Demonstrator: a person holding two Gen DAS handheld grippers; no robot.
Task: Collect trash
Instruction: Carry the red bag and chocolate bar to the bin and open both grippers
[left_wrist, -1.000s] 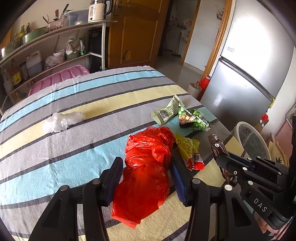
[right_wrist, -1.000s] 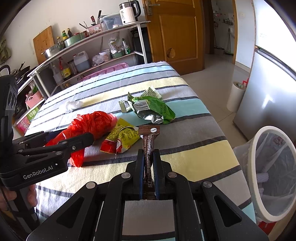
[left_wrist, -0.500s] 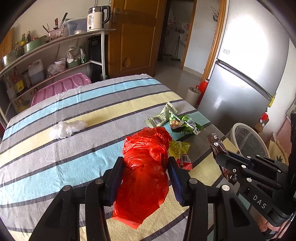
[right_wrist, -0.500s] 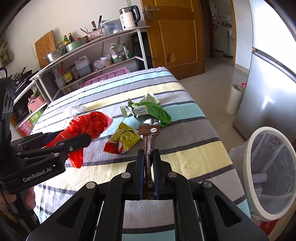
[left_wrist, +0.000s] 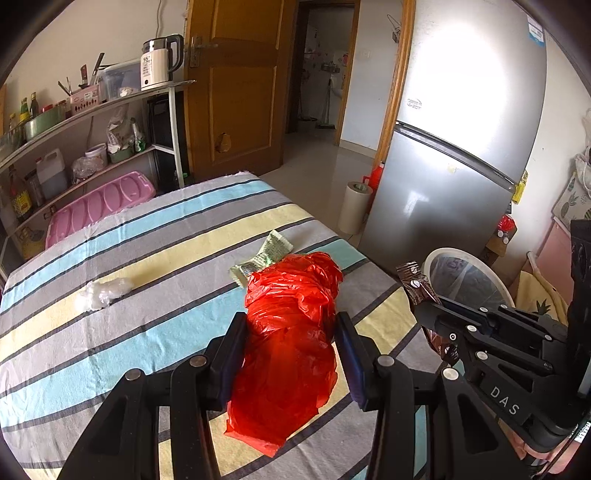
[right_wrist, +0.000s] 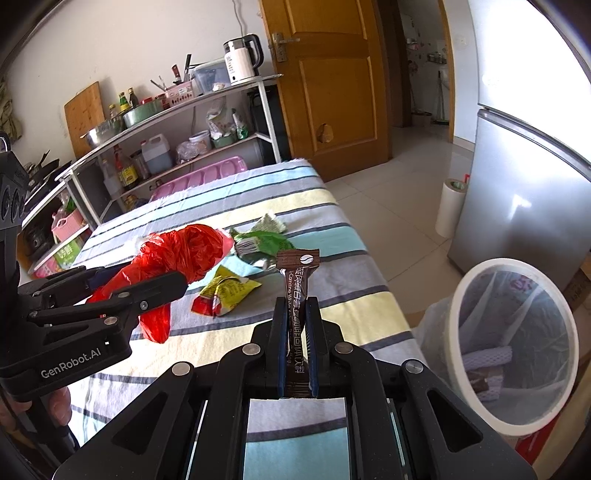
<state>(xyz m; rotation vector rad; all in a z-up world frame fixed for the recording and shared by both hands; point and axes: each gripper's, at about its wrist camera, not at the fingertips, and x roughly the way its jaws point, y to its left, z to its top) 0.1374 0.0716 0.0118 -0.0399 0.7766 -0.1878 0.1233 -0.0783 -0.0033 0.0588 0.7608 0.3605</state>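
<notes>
My left gripper (left_wrist: 290, 321) is shut on a crumpled red plastic bag (left_wrist: 291, 332), whose loose end dangles over the striped tablecloth (left_wrist: 129, 332). From the right wrist view, the left gripper (right_wrist: 162, 284) and the red bag (right_wrist: 184, 251) sit at the left. My right gripper (right_wrist: 297, 306) is shut on a brown coffee sachet (right_wrist: 297, 273) that sticks up between its fingers. In the left wrist view, that sachet (left_wrist: 415, 284) shows in front of the white-rimmed trash bin (left_wrist: 443, 253). The bin (right_wrist: 458, 295) stands on the floor to the right of the table, lined and holding some scraps.
On the cloth lie a yellow wrapper (right_wrist: 225, 291), a green wrapper (right_wrist: 262, 245), a pale wrapper (left_wrist: 266, 254) and a white plastic wad (left_wrist: 101, 293). A silver fridge (left_wrist: 461, 147) stands right, a cluttered shelf rack (right_wrist: 166, 122) behind the table, and a paper roll (right_wrist: 448, 206) on the floor.
Both grippers have risen and drawn back with their loads. The red bag now hides the yellow and green wrappers in the left wrist view, and the bin shows more fully.
</notes>
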